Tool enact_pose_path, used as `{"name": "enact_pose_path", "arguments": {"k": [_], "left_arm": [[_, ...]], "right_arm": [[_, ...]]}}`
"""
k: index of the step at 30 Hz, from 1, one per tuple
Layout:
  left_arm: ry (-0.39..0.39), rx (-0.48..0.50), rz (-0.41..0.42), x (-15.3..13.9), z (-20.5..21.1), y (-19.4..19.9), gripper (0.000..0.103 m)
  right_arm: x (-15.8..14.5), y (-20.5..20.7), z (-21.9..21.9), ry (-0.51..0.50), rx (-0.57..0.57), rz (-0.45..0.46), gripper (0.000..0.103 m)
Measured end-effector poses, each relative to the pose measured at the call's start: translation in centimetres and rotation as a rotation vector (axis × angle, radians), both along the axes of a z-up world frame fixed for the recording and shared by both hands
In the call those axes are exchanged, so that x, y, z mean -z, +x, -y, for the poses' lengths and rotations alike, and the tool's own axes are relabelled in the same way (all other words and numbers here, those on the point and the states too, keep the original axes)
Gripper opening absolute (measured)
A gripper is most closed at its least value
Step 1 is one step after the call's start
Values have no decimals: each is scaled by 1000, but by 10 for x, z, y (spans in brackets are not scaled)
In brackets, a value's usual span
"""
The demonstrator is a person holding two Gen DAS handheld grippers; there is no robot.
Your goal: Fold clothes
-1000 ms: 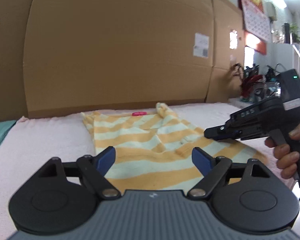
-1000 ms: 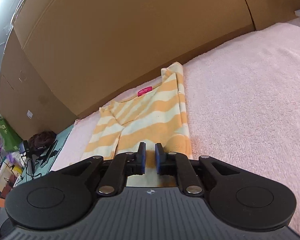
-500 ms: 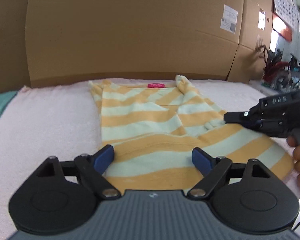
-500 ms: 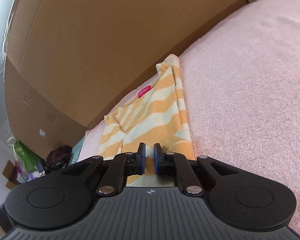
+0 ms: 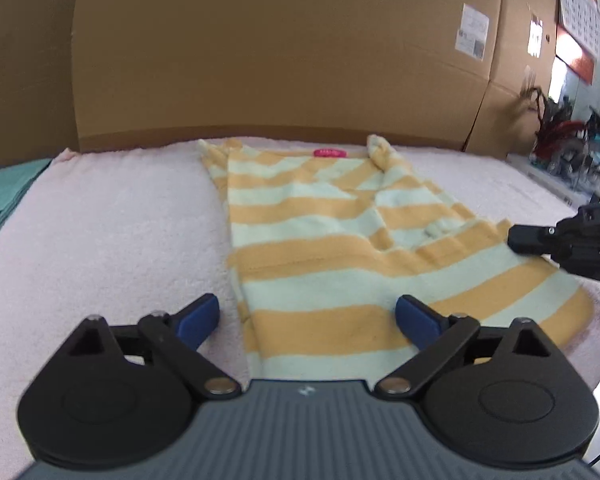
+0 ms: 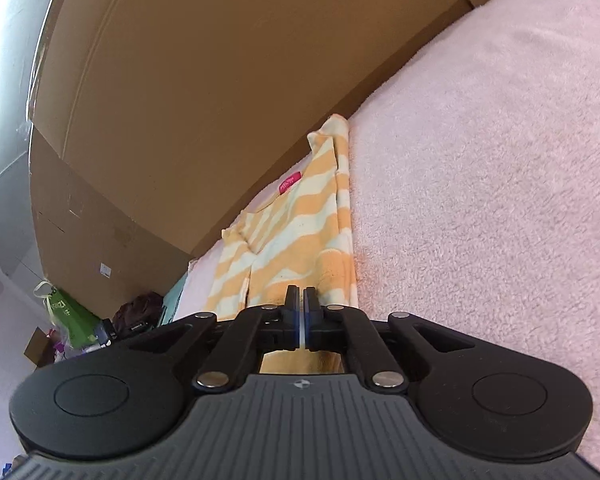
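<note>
Flat on the pink towel (image 5: pixel 120 220): a shirt (image 5: pixel 320 240) in orange and pale stripes. Lies straight ahead of the left gripper (image 5: pixel 308 316), long axis running away from it toward the cardboard (image 5: pixel 260 60) wall. Collar end, with a pink label (image 5: pixel 330 153), farthest off. Hem (image 5: pixel 320 356) nearest, passing between and under the spread blue pads.

Left gripper: opened wide, holding nothing, hovering over the hem's left half, so the nearer of the two to that near-left corner.

Right gripper (image 6: pixel 300 300): closed to a thin slit, coming in from the right and low, tip at the shirt's right edge about halfway along. Cannot tell whether any cloth is pinched in the slit.

Left edge of the shirt straight and clean. Right side messier: a sleeve (image 5: pixel 400 200) laid inward across the body, stripes slanting there, small wrinkles near the right gripper's tip. Bottom right corner rounded and spread out wider than the collar end.

Judging by this: partly folded lengthwise, not yet a compact stack. Any fold bringing hem to collar calls for grips at both near corners.
</note>
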State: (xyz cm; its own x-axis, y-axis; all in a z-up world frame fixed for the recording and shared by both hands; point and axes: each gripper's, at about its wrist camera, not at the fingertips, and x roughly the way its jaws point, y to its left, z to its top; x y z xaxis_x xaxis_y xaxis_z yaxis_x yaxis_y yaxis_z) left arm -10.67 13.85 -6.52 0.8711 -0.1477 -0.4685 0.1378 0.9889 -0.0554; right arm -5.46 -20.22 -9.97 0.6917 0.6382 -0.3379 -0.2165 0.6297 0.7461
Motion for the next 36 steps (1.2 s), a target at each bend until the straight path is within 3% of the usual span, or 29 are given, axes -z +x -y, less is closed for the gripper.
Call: {"name": "enact_pose_path", "arguments": {"k": [1,4,7,9,12,15,17,22,25,27,30,31,36], "left_arm": [[1,-8,1,0,-2,-2,95],[6,-33,4,1,-9,-9,99],[28,-10,6,1,-13,-30,98],[15,37,0,3,-10,-41,98],[-36,115,-42,10,-6,-50,99],[-19,114,-36,14,-2,-58,99],[10,116,-30,17,-1,-60,99],[-72,133,-56,18,-2,-55,102],[-114,147,-85,14,-4,-56,102],[-23,129,-50,15,2,-63,102],[173,144,7,21,15,-73,102],[194,161,33,22,15,-77,102],[246,211,52,18,19,-69,102]], "right_arm": [[-8,-9,3,-46,8,46,17],[-25,-41,9,-209,-20,143,20],[-29,-71,12,-295,-75,187,20],[-27,-83,17,-295,-97,177,22],[-18,-90,22,-225,-153,122,37],[-21,-106,13,-355,-155,205,39],[-20,-107,7,-395,-183,190,42],[-8,-93,7,-174,-169,33,42],[-12,-91,3,-173,-147,1,42],[-17,-95,-1,-235,-129,39,42],[-23,-109,-11,-460,-128,190,51],[-23,-112,-14,-512,-142,208,55],[-16,-123,-34,-688,-171,313,58]]}}
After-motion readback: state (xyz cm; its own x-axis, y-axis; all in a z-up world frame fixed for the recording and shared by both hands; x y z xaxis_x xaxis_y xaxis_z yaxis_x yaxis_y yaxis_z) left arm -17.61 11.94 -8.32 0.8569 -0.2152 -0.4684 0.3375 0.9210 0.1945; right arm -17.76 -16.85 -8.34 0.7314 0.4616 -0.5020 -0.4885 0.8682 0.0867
